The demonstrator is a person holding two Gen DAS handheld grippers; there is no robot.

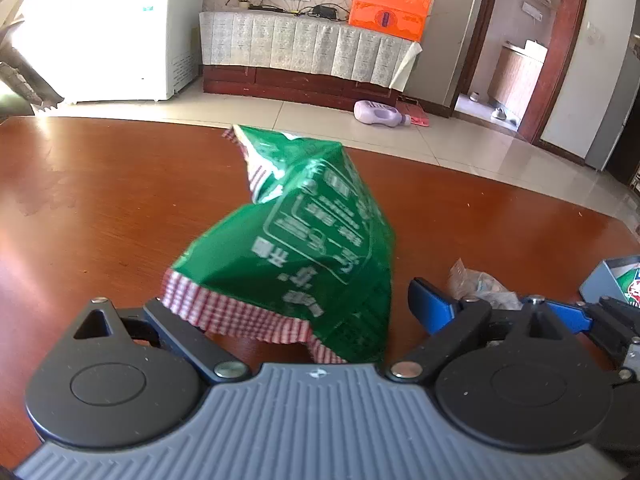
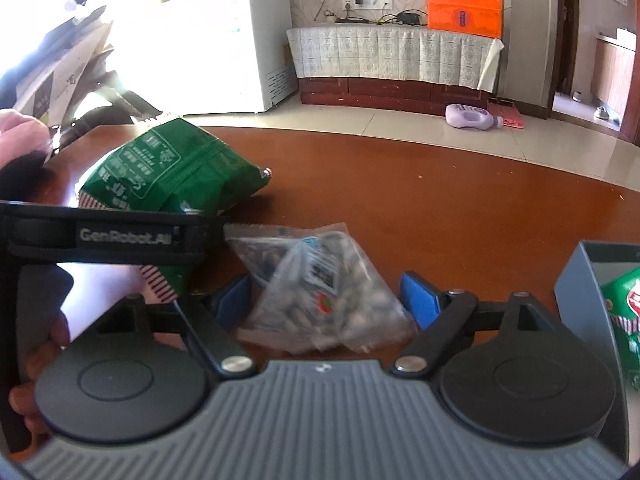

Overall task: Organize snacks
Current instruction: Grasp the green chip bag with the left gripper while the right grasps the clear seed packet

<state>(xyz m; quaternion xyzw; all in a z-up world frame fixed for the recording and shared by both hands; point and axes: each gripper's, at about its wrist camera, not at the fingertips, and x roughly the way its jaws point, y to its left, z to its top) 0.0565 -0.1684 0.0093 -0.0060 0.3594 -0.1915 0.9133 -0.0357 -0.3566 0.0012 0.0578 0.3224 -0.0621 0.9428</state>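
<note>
The left gripper (image 1: 288, 312) has its jaws spread, not pressing the crinkled green foil snack bag with red-checked edges (image 1: 304, 240) that sits between them on the glossy reddish wooden desk (image 1: 100, 200). A strap on it reads "GenRobot.AI". The right gripper (image 2: 324, 300) has jaws released around a clear plastic bag of nuts (image 2: 320, 296), beside a grey box (image 2: 580, 292).
</note>
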